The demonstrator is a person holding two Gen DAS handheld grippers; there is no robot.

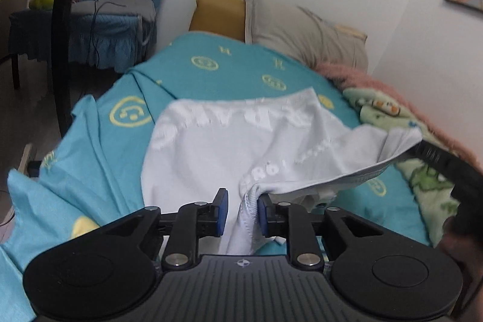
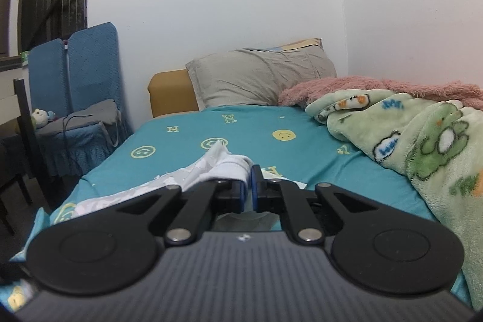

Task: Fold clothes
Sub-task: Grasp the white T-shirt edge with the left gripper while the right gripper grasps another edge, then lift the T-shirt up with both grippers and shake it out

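Observation:
A white garment [image 1: 229, 147] with raised white lettering lies spread on the teal smiley-print bed sheet [image 1: 211, 62]. My left gripper [image 1: 241, 213] has its jaws partly apart, with the garment's ribbed hem lying between the blue pads [image 1: 222, 212]. My right gripper [image 2: 246, 189] is shut on another edge of the white garment [image 2: 223, 163], bunched over its fingertips. In the left wrist view the right gripper [image 1: 434, 156] shows at the right, holding a corner lifted off the bed.
A green cartoon blanket [image 2: 407, 141] and a pink fuzzy blanket [image 2: 377, 86] lie along the bed's right side by the wall. A grey pillow [image 2: 259, 80] sits at the head. Blue-covered chairs [image 2: 81, 80] and a dark table leg [image 1: 62, 50] stand left of the bed.

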